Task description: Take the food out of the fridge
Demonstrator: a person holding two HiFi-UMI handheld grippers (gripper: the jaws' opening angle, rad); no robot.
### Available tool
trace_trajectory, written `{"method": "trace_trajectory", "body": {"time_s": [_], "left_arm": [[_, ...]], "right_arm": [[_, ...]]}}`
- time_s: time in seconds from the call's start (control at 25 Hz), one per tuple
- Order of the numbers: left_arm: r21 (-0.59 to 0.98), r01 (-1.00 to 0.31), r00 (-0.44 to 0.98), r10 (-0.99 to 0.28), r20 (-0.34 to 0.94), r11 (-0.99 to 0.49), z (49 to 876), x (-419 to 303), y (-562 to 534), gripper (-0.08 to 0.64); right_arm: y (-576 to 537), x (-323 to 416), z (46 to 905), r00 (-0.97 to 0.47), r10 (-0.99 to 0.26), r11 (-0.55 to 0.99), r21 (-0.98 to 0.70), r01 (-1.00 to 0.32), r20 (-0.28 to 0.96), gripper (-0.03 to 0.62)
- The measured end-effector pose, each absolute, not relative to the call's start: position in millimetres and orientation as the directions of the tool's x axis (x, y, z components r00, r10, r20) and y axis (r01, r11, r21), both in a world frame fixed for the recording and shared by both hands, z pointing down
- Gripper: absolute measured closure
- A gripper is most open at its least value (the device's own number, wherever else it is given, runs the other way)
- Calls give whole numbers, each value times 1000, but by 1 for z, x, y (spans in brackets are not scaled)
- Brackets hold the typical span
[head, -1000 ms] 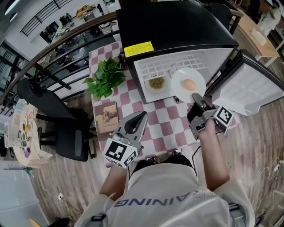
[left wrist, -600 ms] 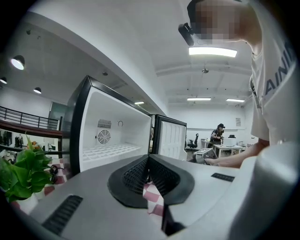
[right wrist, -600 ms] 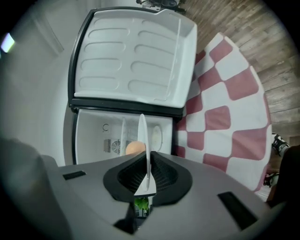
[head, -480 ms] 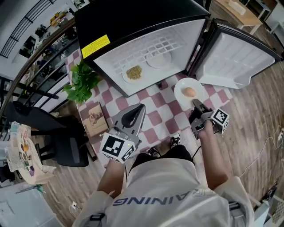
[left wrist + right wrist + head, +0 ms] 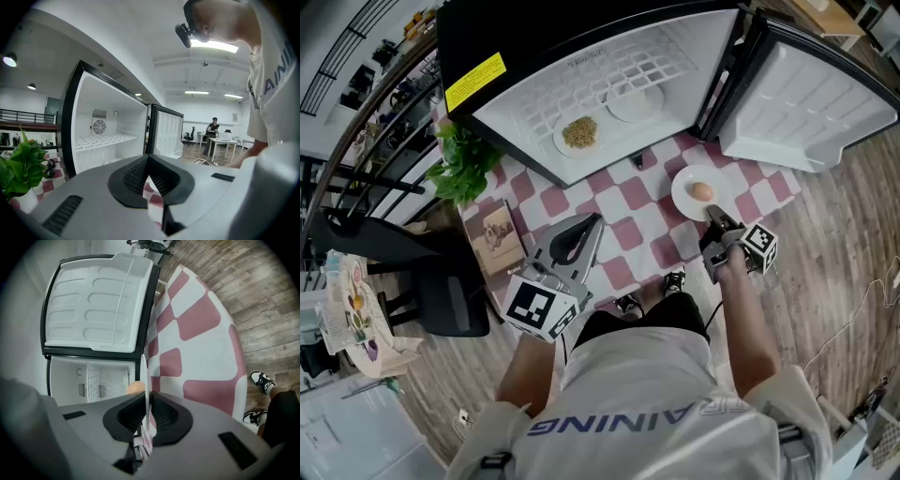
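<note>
The open fridge (image 5: 600, 94) lies at the top of the head view. On its wire shelf rest a white plate of grainy food (image 5: 579, 133) and a second white plate (image 5: 635, 101). A third white plate (image 5: 701, 192) with a round orange food piece (image 5: 701, 191) is outside the fridge, over the checkered table's right part. My right gripper (image 5: 715, 217) is shut on its near rim. In the right gripper view the plate (image 5: 146, 380) shows edge-on between the jaws of the right gripper (image 5: 146, 401). My left gripper (image 5: 581, 234) hangs shut and empty over the table's front; in its own view the left gripper (image 5: 148, 158) faces the fridge (image 5: 108, 136).
The fridge door (image 5: 811, 103) stands swung open at the right. A potted plant (image 5: 464, 164) and a small picture book (image 5: 499, 236) sit on the left part of the red-and-white table (image 5: 628, 230). A black chair (image 5: 422, 281) stands left of it.
My right gripper has carried the plate with the orange food out of the fridge and down over the table's right side. The left gripper has shifted slightly.
</note>
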State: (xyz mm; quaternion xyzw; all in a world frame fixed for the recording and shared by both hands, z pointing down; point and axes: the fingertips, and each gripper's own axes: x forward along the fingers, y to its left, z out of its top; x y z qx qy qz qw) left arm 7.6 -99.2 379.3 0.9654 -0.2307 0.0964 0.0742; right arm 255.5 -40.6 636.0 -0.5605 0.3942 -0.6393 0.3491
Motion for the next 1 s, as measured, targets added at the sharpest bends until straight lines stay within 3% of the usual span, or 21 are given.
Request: {"method": "trace_trajectory", "body": {"time_s": [0.88, 1.0], "left_arm": [[99, -456, 875, -425, 234, -885, 386, 13, -93, 552], [100, -461, 871, -428, 239, -882, 387, 14, -92, 552]], "right_arm": [[-43, 260, 667, -112, -880, -464, -886, 0, 461, 544], [-47, 257, 662, -137, -886, -437, -897, -72, 443, 466]]}}
